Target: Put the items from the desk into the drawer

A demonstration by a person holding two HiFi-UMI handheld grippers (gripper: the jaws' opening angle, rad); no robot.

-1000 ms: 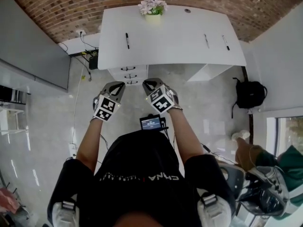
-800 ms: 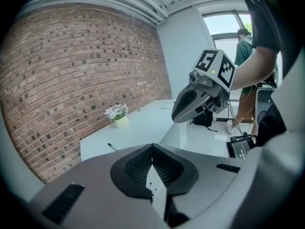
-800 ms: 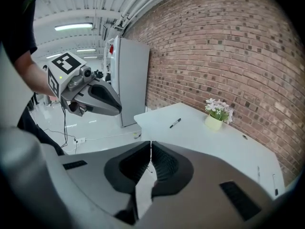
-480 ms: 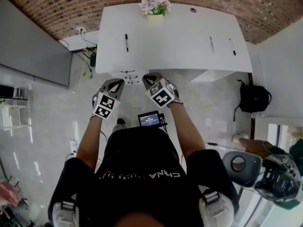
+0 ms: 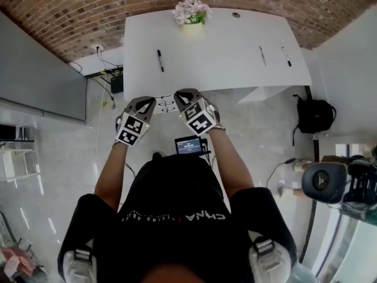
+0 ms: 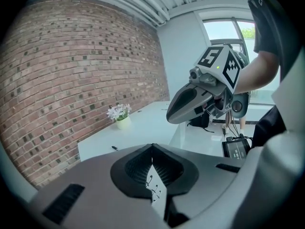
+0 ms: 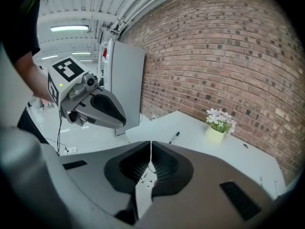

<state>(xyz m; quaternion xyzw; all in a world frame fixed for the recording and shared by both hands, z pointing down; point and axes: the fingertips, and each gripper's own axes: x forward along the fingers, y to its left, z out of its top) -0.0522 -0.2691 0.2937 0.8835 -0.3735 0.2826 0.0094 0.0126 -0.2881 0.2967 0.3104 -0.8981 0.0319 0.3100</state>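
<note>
A white desk stands against the brick wall. On it lie a black pen at the left and two more pens at the right. A white drawer unit with dark handles sits under the desk's left end, all its drawers closed. My left gripper and right gripper hover side by side just in front of it, both shut and empty. In the left gripper view the shut left gripper shows the drawer handles through its slit. The right gripper view also shows the shut right gripper and the black pen.
A pot of pale flowers stands at the desk's back edge. On the floor lie a black backpack to the right and cables to the left. A grey panel runs along the left. Camera gear sits at the right.
The person has stepped closer to the desk. Both grippers, still shut, have moved forward and now hover over the drawer unit's front.
</note>
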